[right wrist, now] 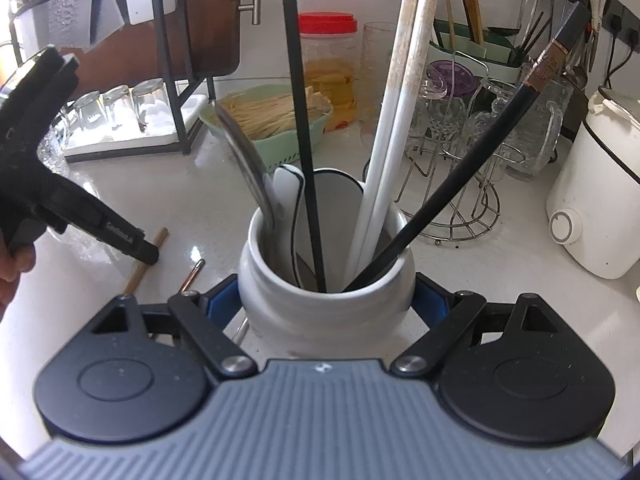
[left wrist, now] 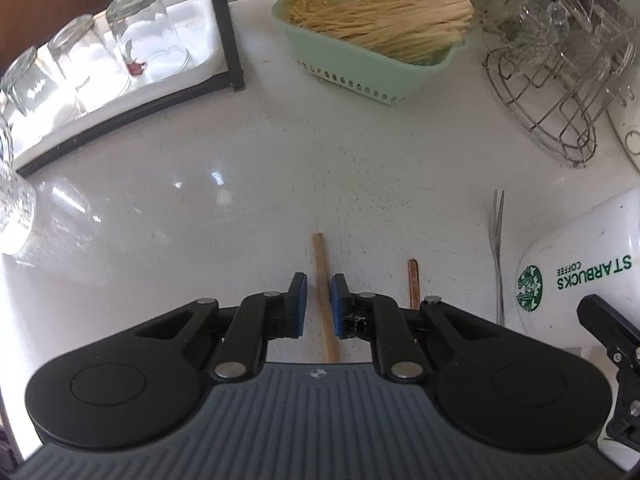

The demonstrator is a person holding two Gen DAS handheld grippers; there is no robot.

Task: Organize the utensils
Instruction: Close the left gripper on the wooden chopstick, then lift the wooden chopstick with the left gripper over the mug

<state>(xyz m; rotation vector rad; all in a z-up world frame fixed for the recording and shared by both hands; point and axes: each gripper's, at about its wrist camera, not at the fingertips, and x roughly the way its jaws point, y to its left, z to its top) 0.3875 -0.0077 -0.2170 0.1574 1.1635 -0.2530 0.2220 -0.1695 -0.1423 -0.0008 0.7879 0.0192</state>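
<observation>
A pale wooden chopstick (left wrist: 320, 256) lies on the white counter (left wrist: 240, 200). My left gripper (left wrist: 319, 300) points down over it, open, with a blue pad on each side and a small gap to the stick. To the right lie a dark brown chopstick (left wrist: 414, 284) and a small two-pronged fork (left wrist: 497, 256). My right gripper (right wrist: 326, 302) is shut on a white Starbucks mug (right wrist: 320, 320), which holds black chopsticks (right wrist: 304, 140), white chopsticks (right wrist: 392, 140) and spoons (right wrist: 286, 188). The mug (left wrist: 580, 272) also shows at the right of the left wrist view.
A green basket (left wrist: 360, 72) full of wooden sticks stands at the back. Upturned glasses (left wrist: 140, 32) sit on a white tray in a black rack at the left. A wire stand (left wrist: 560, 92) with glasses is at the right, and a white appliance (right wrist: 592, 200) stands beyond it.
</observation>
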